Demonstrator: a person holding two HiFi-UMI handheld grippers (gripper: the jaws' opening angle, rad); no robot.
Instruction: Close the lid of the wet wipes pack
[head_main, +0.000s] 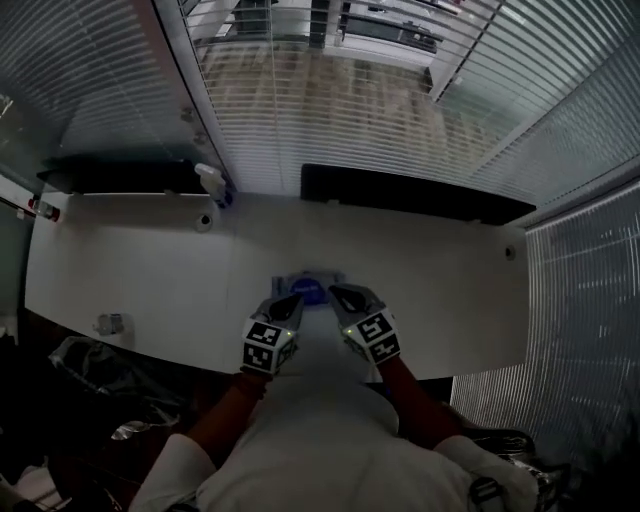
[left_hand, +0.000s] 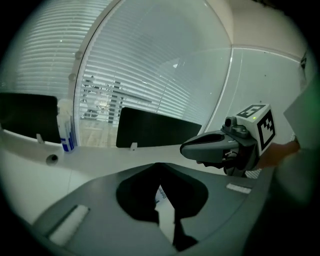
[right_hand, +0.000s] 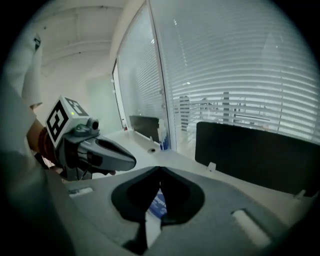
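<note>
One white desk (head_main: 150, 270) spans the head view, backed by slatted blinds (head_main: 330, 100) and black partition panels (head_main: 400, 192). Near its front edge, the left gripper (head_main: 291, 301) and right gripper (head_main: 339, 294) are held side by side, tips angled toward each other. Both claws are clenched, jaw tips together, grasping nothing. The wet wipes pack (head_main: 312, 287) lies on the desk just beyond and between the tips. A small bottle (head_main: 211, 180) stands at the rear left.
</note>
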